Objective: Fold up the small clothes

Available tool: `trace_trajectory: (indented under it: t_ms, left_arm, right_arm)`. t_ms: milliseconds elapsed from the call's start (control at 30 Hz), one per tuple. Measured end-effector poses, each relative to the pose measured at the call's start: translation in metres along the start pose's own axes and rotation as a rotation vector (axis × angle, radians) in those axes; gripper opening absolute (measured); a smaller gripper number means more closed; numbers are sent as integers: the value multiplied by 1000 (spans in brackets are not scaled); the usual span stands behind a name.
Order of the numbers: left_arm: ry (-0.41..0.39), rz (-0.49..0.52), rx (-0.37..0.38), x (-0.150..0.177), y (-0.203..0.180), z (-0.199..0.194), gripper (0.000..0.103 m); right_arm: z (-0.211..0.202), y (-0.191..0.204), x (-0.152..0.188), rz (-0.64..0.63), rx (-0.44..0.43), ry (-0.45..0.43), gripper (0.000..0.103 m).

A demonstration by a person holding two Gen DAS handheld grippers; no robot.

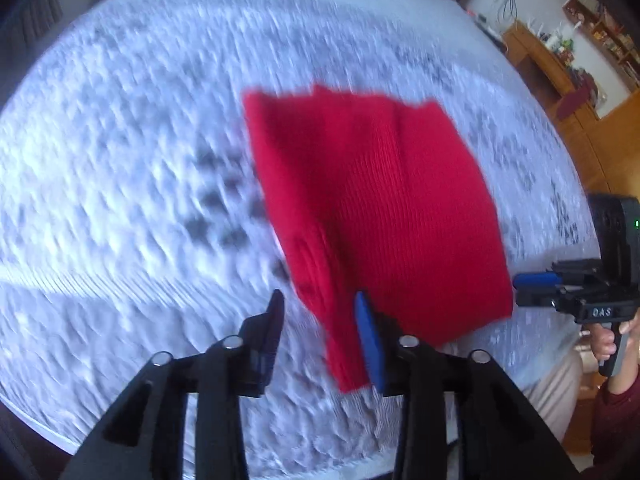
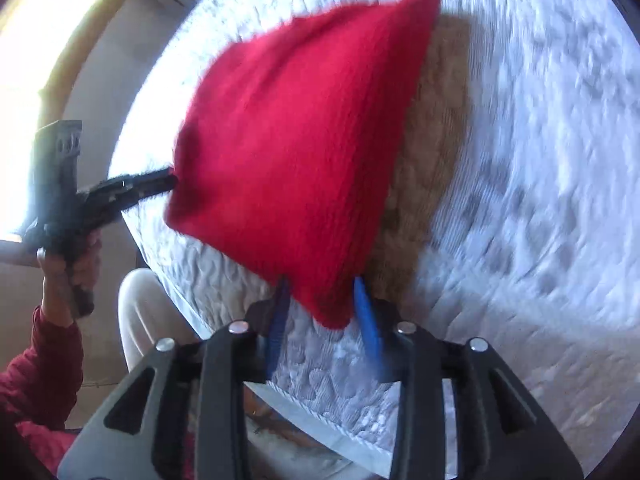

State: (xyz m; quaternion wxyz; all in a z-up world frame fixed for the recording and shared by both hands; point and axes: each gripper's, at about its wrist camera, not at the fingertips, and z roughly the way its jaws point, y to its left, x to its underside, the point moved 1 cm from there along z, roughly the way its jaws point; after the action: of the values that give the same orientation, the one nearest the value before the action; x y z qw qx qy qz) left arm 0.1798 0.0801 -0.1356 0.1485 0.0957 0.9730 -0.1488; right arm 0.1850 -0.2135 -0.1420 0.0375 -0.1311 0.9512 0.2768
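Note:
A red knit garment (image 1: 372,204) hangs folded in the air above a white quilted bed (image 1: 120,160). My left gripper (image 1: 320,312) is part closed, with the garment's near corner between its fingers. My right gripper (image 2: 322,300) is part closed around the opposite lower corner of the garment (image 2: 296,140). In the left wrist view the right gripper (image 1: 532,280) shows at the garment's right edge. In the right wrist view the left gripper (image 2: 160,180) shows at the garment's left edge. Both views are motion-blurred.
A brown knit cloth (image 2: 432,140) lies on the bed (image 2: 540,160) under the red garment. Wooden shelves (image 1: 560,60) stand past the bed's far right. A bright window (image 2: 36,80) and the bed's near edge (image 2: 320,416) are at the left.

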Motion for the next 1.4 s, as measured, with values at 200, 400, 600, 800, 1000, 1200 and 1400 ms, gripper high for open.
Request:
trace_trajectory:
  t_ms: [200,400,600,800,1000,1200,1400]
  left_arm:
    - [-90,62,14,-99,-4,1,40]
    - [-62,222,-5,-165,-36,62,40]
    - [3,257,27,-176,-40,107,40]
    - [61,317,15,-176,-44,134,39]
    - [20,252,16,-177,-32,129,8]
    - [-67,147,-19,-184,-12,114,7]
    - [-32,195,-64,-179,-23,128,18]
  right_arm:
    - [-22,-24,-78,29,54,-68,42]
    - [8,-48,-124,71,112,-30,42]
    - [29,-57,-137,74,94,-20,49]
    - [33,-63,-145,82,81,-30,51]
    - [30,-65,-143,72,91,-43,52]
    - [28,-69,-146,81,116,-58,53]
    - [31,-74,-152,104,113,-56,53]
